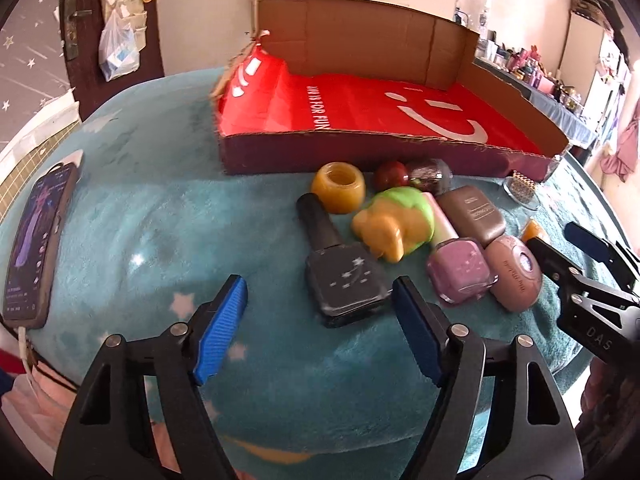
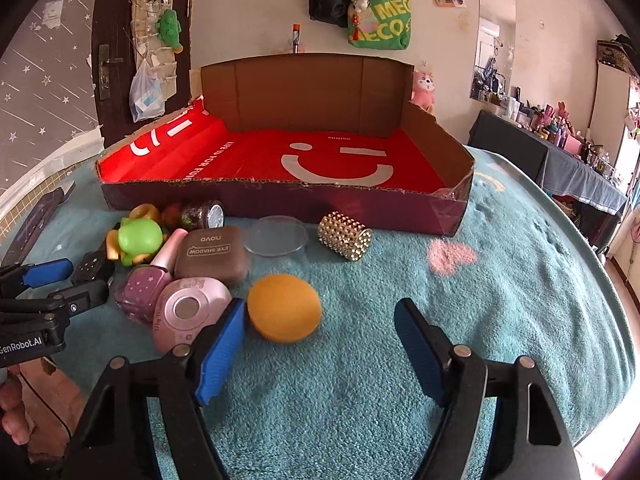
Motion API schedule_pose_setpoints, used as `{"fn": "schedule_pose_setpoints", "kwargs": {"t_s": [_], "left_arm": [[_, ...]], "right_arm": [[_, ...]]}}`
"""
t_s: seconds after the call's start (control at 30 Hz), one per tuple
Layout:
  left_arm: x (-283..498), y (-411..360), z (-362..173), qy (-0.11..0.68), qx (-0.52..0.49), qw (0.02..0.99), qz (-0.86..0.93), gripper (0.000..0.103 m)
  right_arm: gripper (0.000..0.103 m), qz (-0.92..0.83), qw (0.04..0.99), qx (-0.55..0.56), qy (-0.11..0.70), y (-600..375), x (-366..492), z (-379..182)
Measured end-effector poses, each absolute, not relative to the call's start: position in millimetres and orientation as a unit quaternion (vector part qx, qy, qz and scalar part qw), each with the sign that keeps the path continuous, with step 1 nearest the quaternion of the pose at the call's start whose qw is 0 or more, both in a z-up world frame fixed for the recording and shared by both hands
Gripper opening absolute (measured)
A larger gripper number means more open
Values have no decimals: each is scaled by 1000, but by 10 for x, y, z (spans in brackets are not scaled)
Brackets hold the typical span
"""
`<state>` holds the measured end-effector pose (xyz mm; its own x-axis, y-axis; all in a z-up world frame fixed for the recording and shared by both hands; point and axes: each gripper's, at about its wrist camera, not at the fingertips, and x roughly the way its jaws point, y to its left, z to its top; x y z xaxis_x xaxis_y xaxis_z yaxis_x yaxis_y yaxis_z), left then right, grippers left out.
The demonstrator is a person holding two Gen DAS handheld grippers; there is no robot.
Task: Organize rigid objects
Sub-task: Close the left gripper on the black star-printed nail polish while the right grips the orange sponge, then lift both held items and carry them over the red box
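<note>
Both claws stand open and empty over the teal blanket [image 2: 400,280]. Left gripper [image 1: 320,312] has the black polish bottle [image 1: 340,264] just ahead, touching its right pad, long axis running away toward the cardboard tray [image 1: 360,152], cap far. Right gripper [image 2: 320,328] has the orange ball [image 2: 284,308] beside its left pad, not yet between the jaws. Glossy black, star-speckled, the bottle lies flat beside the clutter.

Everything sits on a bed with a fuzzy teal blanket [image 2: 360,360]. Cardboard tray [image 2: 280,200] at 12 o'clock, small toys and cosmetics bunched at 10, an orange ball [image 2: 284,308] mid-blanket, phone [image 1: 36,240] at 9.
</note>
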<state>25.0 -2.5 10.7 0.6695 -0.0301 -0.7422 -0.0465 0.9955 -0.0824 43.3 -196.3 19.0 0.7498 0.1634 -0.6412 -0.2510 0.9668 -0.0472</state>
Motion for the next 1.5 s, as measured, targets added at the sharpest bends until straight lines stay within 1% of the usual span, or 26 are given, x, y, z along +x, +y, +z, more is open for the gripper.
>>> {"fn": "schedule_pose_setpoints", "kwargs": {"t_s": [0.03,0.07,0.13,0.17,0.2,0.23,0.27,0.3,0.43,0.63,1.03,1.27,1.5], "left_arm": [[277,-73,116,403,-44,914,-3,67],[297,-98,113,402,-41,915,-5,65],[327,-106,111,398,-43,916,-6,56],[327,-100,108,397,-43,917,-6,54],[321,-93,108,395,-41,918,-4,47],[314,-85,108,394,-38,918,-2,40],[303,-76,109,394,-37,918,-4,39],[295,-68,110,395,-38,918,-6,39],[241,-34,133,390,-43,920,-15,39],[132,45,291,364,-41,930,-11,39],[154,12,692,308,-24,950,-37,39],[252,-2,784,298,-24,953,-50,39],[393,-1,777,301,-24,952,-54,39]], "right_arm": [[78,112,933,-62,337,-1960,456,192],[76,114,932,-58,338,-1954,478,193],[70,125,929,-46,346,-1956,519,191],[66,130,926,-38,351,-1965,528,186],[62,136,924,-32,356,-1975,532,181],[60,139,922,-28,359,-1983,532,175],[57,140,921,-25,363,-1992,530,168],[52,141,920,-23,365,-1998,527,159],[40,144,918,-40,367,-1934,491,139],[40,145,919,-32,366,-1933,471,215],[40,187,925,-9,330,-1879,461,658],[40,193,929,-11,316,-1847,538,820],[40,198,925,-5,324,-1847,636,802]]}}
